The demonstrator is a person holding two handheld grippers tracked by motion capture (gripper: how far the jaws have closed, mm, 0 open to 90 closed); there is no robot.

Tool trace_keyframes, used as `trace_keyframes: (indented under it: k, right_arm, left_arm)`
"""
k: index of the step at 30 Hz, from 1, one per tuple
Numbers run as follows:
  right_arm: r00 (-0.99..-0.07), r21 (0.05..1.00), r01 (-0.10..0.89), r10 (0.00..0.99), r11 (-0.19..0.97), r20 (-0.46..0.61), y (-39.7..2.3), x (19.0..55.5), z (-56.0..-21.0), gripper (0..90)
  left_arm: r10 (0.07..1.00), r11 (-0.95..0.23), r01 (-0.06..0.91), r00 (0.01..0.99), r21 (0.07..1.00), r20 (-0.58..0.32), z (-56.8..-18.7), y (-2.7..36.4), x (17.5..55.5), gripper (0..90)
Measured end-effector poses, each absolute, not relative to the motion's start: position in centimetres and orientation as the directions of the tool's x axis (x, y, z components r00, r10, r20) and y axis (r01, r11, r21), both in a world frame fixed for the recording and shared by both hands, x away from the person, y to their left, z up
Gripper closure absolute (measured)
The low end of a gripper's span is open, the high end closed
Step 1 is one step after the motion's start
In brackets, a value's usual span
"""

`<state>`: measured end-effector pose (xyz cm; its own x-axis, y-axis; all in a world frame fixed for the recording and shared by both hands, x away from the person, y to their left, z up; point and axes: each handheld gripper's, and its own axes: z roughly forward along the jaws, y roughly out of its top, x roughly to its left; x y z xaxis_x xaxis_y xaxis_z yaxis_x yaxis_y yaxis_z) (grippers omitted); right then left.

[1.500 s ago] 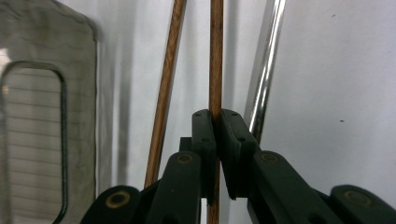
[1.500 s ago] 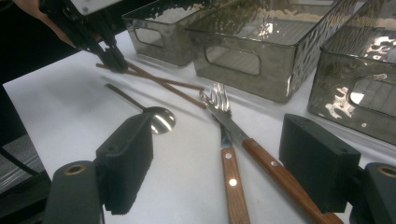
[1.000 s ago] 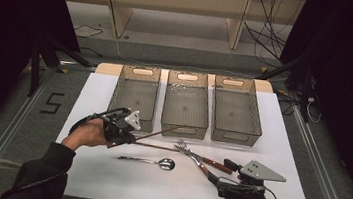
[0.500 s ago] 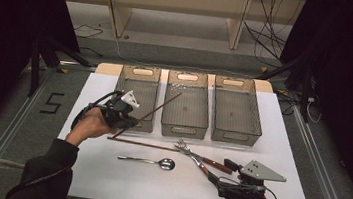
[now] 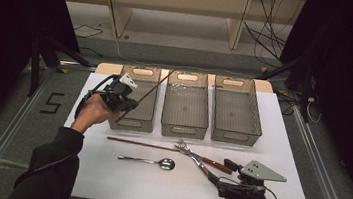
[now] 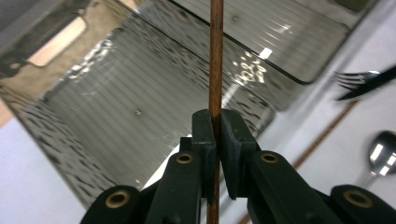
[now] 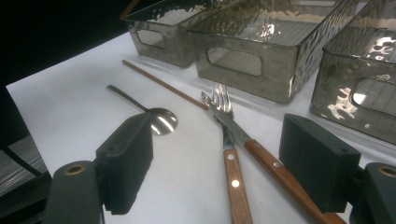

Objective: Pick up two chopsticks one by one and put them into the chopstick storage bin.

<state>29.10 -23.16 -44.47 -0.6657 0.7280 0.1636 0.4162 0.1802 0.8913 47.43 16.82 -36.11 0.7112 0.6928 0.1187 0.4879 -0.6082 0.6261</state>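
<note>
White and smooth, the desk (image 5: 106, 172) carries three clear ribbed plastic bins in a row, with dark floor and pale shelving behind. From the high view, the left claw (image 5: 124, 104) hangs over the left bin (image 5: 136, 100), clamped on a thin brown chopstick (image 5: 147, 95) that slants up toward the middle bin (image 5: 186, 105). A second chopstick (image 5: 142, 143) lies flat in front of the bins, beside a shiny steel spoon (image 5: 149, 162) and two wooden-handled pieces, one a fork (image 5: 200, 156). The right claw (image 5: 226, 175) rests low at the near right, by those handles.

Along the left gripper view, the black jaws pinch the round wooden chopstick (image 6: 215, 65) tight between flat pads; it runs straight up across the rippled bin (image 6: 121, 107) floor below.

Along the right gripper view, the blocky black jaws of the right claw (image 7: 217, 175) stand wide apart, nothing between the pads. Beyond them lie the two riveted wooden handles, the fork (image 7: 223, 105) with steel tines, the spoon (image 7: 161, 120) with its glossy oval bowl, and the loose chopstick (image 7: 163, 84) before the hammered-looking bin walls.
</note>
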Motion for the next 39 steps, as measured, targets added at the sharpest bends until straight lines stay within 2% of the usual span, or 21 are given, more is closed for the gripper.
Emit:
trace_keyframes:
  k: [14, 34, 39]
  right_arm:
    - [-0.668, 0.891, 0.416, 0.725, 0.180, 0.166, -23.2, 29.1, -44.5, 26.7]
    - [-0.667, 0.888, 0.424, 0.724, 0.178, 0.173, -23.1, 29.2, -44.6, 26.7]
    - [-0.670, 0.889, 0.420, 0.723, 0.182, 0.169, -23.0, 29.1, -44.6, 26.7]
  left_arm:
    - [0.765, -0.555, 0.529, 0.627, 0.643, 0.145, -36.7, 17.3, 50.6, 84.2]
    - [0.816, -0.483, 0.614, 0.573, 0.625, 0.068, -39.4, 18.7, 51.5, 83.9]
    - [0.817, -0.501, 0.628, 0.570, 0.595, 0.086, -40.0, 18.5, 51.7, 83.5]
